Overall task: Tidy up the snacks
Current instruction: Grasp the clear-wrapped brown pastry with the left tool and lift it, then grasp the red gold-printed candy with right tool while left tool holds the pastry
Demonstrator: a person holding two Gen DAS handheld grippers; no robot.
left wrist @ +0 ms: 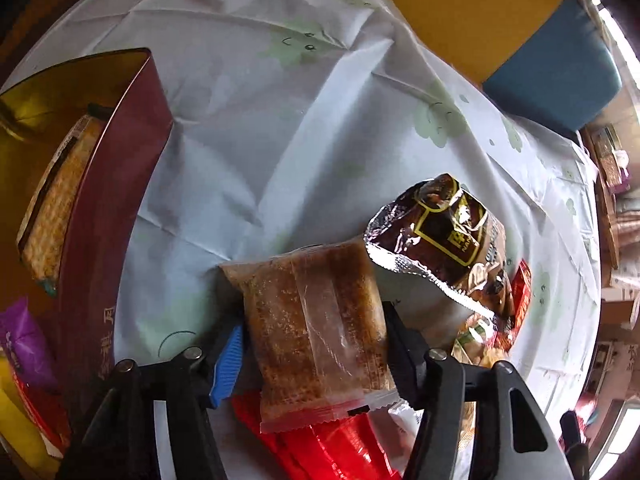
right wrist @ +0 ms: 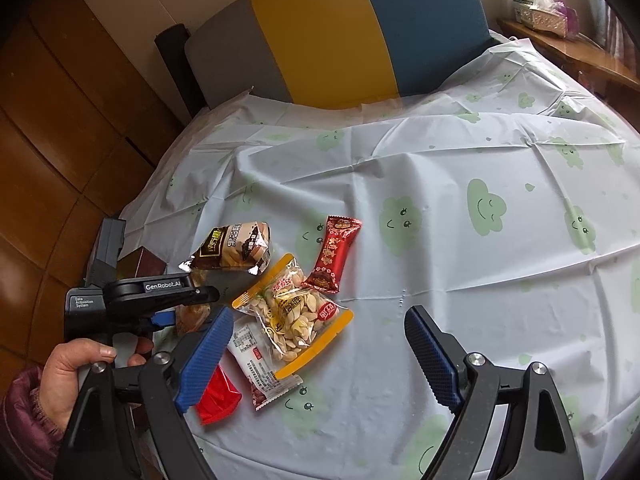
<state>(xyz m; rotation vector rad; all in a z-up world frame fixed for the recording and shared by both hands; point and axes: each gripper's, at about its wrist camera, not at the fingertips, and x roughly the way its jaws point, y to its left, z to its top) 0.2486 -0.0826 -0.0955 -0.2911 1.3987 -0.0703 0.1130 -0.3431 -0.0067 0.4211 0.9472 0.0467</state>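
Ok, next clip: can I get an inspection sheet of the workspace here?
Surface: creased pale plastic tablecloth with green clouds.
Job's things: maroon box with gold inside holding a cracker pack; brown foil packet, clear seed bag with yellow ends, red candy wrapper, white packet and red packet loose on the cloth.
Clutter: nothing seen.
Grippers: left gripper pads against both sides of a clear-wrapped brown cake; right gripper open, empty.
Cables: nothing seen.
Surroundings: grey-yellow-blue chair back; wooden shelf with tissue box.

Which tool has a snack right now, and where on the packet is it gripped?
The left tool has the clear brown snack packet between its pads, across the middle of its long sides. The right tool is open and holds nothing.
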